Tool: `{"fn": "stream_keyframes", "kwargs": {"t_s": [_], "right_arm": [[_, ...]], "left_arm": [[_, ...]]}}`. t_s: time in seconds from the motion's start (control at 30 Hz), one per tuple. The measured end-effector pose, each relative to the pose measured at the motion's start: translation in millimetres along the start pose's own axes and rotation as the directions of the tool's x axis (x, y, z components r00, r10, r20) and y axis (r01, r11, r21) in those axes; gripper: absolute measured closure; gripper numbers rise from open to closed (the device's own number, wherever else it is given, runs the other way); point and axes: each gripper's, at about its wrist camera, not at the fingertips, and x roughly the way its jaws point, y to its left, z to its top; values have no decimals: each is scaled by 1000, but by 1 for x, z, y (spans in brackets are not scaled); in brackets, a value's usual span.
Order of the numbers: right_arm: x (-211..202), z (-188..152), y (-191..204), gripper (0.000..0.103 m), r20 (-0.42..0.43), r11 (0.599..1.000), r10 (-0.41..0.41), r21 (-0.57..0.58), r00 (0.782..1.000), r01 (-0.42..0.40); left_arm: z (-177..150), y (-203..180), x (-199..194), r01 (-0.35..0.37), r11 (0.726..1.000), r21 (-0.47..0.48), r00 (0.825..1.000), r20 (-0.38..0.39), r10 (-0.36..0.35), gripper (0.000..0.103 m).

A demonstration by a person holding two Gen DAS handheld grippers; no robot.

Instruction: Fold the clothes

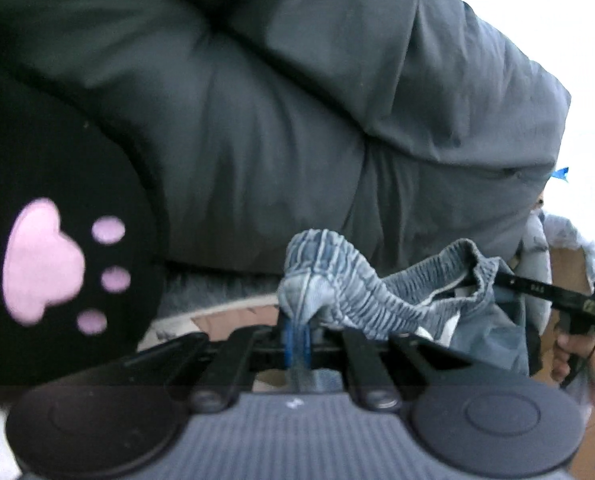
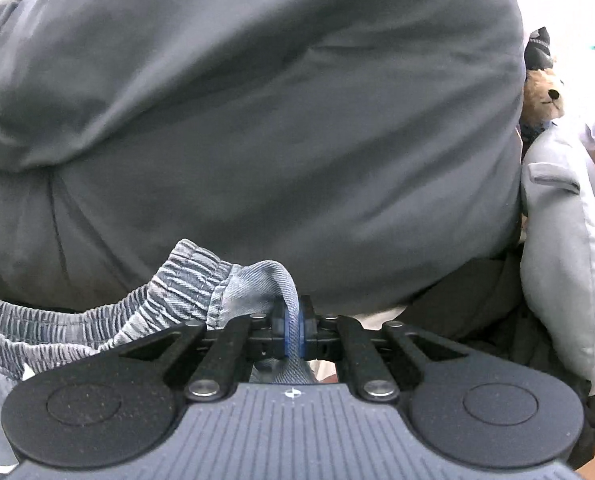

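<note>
Big grey duvet (image 2: pixel 257 120) fills the background. Both grippers are clamped on the denim shorts' elastic waistband (image 1: pixel 357 304), left gripper (image 1: pixel 296 340) and right gripper (image 2: pixel 293 334) at opposite ends. Looks like the pick-up step; next it needs spreading flat.

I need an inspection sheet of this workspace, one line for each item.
Surface: mostly hidden; a brown patch shows under the cloth.
Job's things: blue denim garment with gathered elastic waistband, held up at two points.
Clutter: dark grey bedding, black cushion with pink paw print, teddy bear, pale grey pillow.
Grippers: left tool shut on the garment; right tool shut on it too.
Cables: nothing seen.
Surroundings: bright, washed-out background.
</note>
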Motion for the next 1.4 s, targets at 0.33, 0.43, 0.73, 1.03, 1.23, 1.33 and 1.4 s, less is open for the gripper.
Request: {"fn": "stream_keyframes", "kwargs": {"t_s": [0.33, 0.43, 0.73, 1.03, 1.23, 1.33, 1.4], "right_arm": [[7, -24, -10, 59, -99, 1000, -18, 21, 995, 21], [-6, -41, -7, 59, -113, 1000, -4, -30, 994, 1], [-56, -94, -4, 59, -162, 998, 63, 31, 985, -59], [-102, -151, -28, 59, -196, 994, 34, 110, 980, -12], [-142, -196, -54, 59, -259, 989, -3, 139, 966, 41], [-159, -221, -65, 59, -300, 987, -31, 142, 953, 77], [-168, -238, -72, 59, -329, 981, -40, 164, 943, 99]], "left_arm": [[-37, -2, 59, -236, 969, 78, 962, -122, 244, 86], [-36, -11, 53, -239, 965, 107, 963, -99, 250, 85], [-3, -23, 34, -225, 939, 259, 967, -59, 248, 83], [-6, -64, 71, -156, 913, 377, 979, -62, 192, 80], [-28, -77, 92, -123, 894, 431, 979, -92, 180, 67], [-35, -80, 108, -100, 878, 468, 979, -111, 171, 66], [-36, -84, 120, -82, 868, 490, 977, -132, 167, 60]]}}
